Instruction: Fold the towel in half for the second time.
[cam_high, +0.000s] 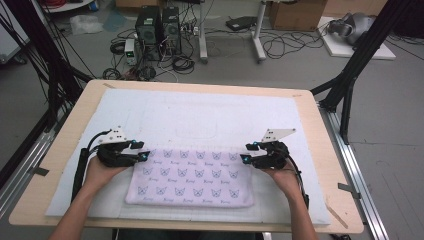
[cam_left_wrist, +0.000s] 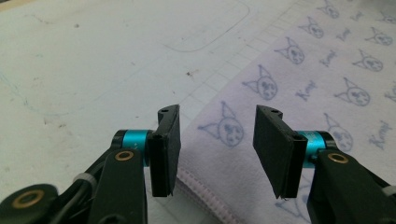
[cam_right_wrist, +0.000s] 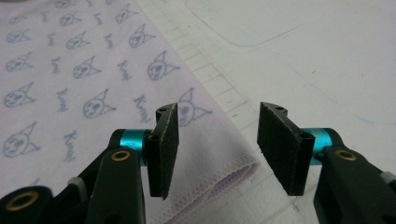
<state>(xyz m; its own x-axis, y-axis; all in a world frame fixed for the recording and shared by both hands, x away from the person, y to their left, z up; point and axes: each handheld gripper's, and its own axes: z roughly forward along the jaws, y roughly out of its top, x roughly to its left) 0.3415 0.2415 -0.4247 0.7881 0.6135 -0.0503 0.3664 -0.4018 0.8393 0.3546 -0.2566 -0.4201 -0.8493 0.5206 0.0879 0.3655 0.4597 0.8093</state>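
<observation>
A folded lilac towel (cam_high: 190, 177) printed with small cat faces lies flat on a white mat (cam_high: 210, 112) toward the near side of a wooden counter (cam_high: 327, 145). The left gripper (cam_high: 145, 151) sits at the towel's far left corner and the right gripper (cam_high: 244, 152) at its far right corner, each held in a person's hand. In the left gripper view, the jaws stand released with the towel's stitched hem (cam_left_wrist: 205, 193) below the gap, nothing pinched. In the right gripper view, the jaws are likewise parted above the towel's folded corner (cam_right_wrist: 243, 165).

Likely risks: with several layers at each corner, a closing jaw could catch just the top layer, so the fold would peel open when lifted. If one side grips deeper than the other, the towel would skew. Jaws pressed too low could also snag the mat.
</observation>
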